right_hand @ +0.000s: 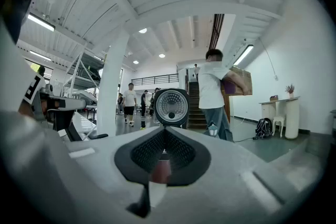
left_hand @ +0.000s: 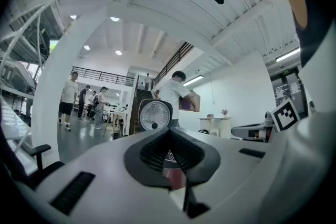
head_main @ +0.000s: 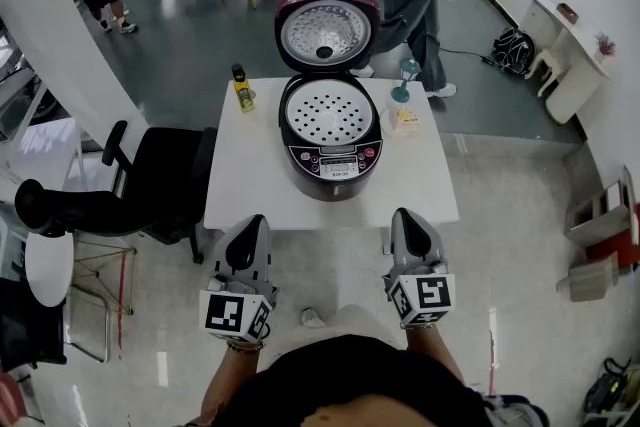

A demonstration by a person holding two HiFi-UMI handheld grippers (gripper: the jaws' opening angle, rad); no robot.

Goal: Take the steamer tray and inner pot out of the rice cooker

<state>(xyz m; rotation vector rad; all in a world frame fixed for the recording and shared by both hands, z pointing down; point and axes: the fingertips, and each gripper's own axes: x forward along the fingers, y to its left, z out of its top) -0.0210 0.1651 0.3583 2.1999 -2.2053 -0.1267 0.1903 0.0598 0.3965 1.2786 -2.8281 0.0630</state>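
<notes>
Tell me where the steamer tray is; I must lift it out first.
Head view, centre: the steamer tray sits inside the open rice cooker on the white table, right of a yellow bottle.

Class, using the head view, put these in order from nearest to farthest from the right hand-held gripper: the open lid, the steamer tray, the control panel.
Measured from the right hand-held gripper:
1. Control panel: on the front of the rice cooker, up and to the left.
2. Steamer tray: in the cooker's mouth, behind the panel.
3. Open lid: standing up at the back.
</notes>
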